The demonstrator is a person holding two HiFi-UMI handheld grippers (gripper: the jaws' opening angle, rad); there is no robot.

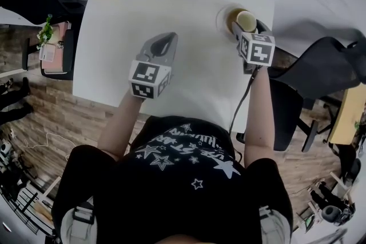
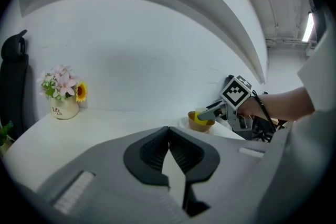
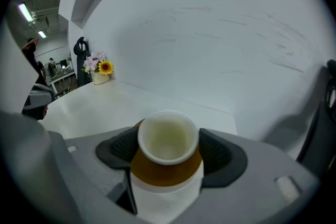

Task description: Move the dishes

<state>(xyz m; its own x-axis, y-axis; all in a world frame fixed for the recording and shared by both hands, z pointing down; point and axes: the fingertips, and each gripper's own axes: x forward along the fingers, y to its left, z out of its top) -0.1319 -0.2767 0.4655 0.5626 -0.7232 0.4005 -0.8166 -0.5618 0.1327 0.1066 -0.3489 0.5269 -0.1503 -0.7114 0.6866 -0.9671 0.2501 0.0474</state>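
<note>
Cream cup (image 3: 167, 136) sat in brown bowl (image 3: 165, 171) near far-right corner of surface (image 1: 189, 77), btwn right gripper (image 3: 168, 150) fingers (image 3: 116, 150), spread wide, not yet pinching. Prob best: centre cup, squeeze gently, lift straight. Left gripper (image 2: 169, 136) closed together, empty.

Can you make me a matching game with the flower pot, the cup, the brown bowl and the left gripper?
Things:
1 flower pot
2 cup
3 brown bowl
4 left gripper

Where or how:
A the cup stands in it
B fingers together, holding nothing
C far corner of the table
D between the right gripper's open fingers

Pairs: 1-C, 2-D, 3-A, 4-B
</note>
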